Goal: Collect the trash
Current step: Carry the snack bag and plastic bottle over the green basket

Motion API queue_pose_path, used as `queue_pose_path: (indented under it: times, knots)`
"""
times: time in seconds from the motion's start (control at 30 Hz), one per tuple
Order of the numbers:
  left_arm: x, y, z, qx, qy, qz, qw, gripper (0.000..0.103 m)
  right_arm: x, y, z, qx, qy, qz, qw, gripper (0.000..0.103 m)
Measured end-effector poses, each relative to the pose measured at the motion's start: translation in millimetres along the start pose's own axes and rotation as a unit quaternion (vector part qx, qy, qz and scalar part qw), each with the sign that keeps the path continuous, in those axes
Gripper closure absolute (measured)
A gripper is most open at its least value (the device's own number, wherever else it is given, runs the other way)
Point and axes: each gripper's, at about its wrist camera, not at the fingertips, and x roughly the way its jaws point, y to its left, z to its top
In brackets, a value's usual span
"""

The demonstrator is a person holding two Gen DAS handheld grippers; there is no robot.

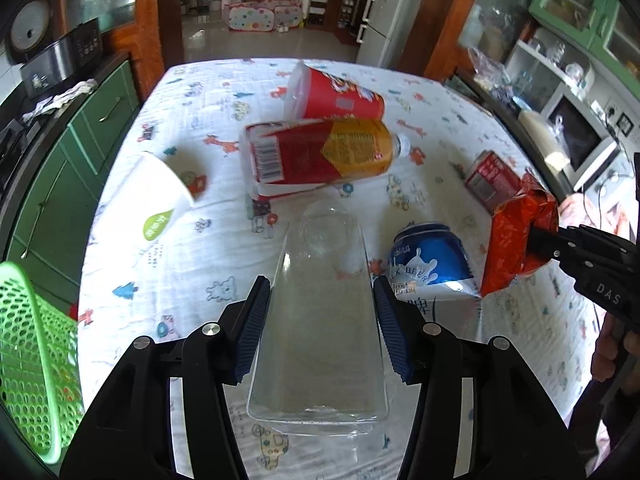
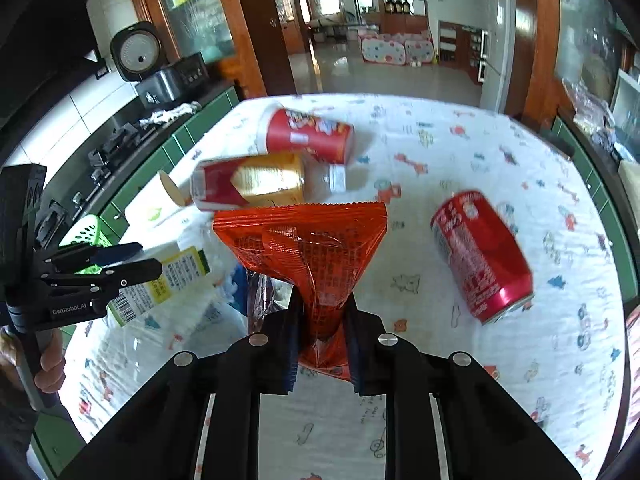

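My left gripper [image 1: 322,292] is shut on a clear plastic bottle [image 1: 320,312] and holds it over the table; it also shows in the right wrist view [image 2: 120,262], where the bottle's yellow-green label [image 2: 168,280] is visible. My right gripper [image 2: 322,304] is shut on an orange snack bag [image 2: 304,248], lifted above the cloth; it also shows in the left wrist view [image 1: 536,236] with the bag [image 1: 516,236]. On the table lie a red cup [image 1: 336,94], a red-and-yellow bottle [image 1: 320,152], a blue can [image 1: 432,260], a red can [image 2: 480,252] and a white paper cup [image 1: 156,196].
A green perforated basket [image 1: 36,356] stands at the table's left edge. The table carries a white patterned cloth [image 2: 460,360]. Green cabinets [image 1: 60,160] run along the left, shelves with a microwave [image 1: 576,140] along the right.
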Motion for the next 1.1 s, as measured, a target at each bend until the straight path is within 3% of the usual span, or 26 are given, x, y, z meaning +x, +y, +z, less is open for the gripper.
queue_pose_path:
  times: [0.23, 0.47, 0.7, 0.93, 1.1]
  knots:
    - [-24.3, 15.9, -1.7, -0.023, -0.017, 0.001, 0.9996, 0.051, -20.8, 22.2, 11.0, -0.02, -0.022, 0.018, 0.999, 0.084]
    - [-94.0, 49.7, -18.5, -0.063, -0.084, 0.017, 0.9943, 0.051, -30.0, 78.2, 29.7, -0.067, -0.031, 0.069, 0.995, 0.084]
    - [-166.5, 141.9, -60.3, -0.145, -0.135, 0.109, 0.9742, 0.051, -3.1, 178.4, 46.6, -0.131, -0.018, 0.142, 0.981, 0.084]
    - [-176.8, 243.2, -100.3, -0.223, -0.116, 0.179, 0.9511, 0.051, 40.8, 288.6, 50.9, -0.177, 0.019, 0.203, 0.963, 0.083]
    - [-164.1, 292.3, -118.9, -0.245, -0.092, 0.199, 0.9443, 0.05, 84.4, 357.5, 47.7, -0.183, 0.062, 0.231, 0.954, 0.081]
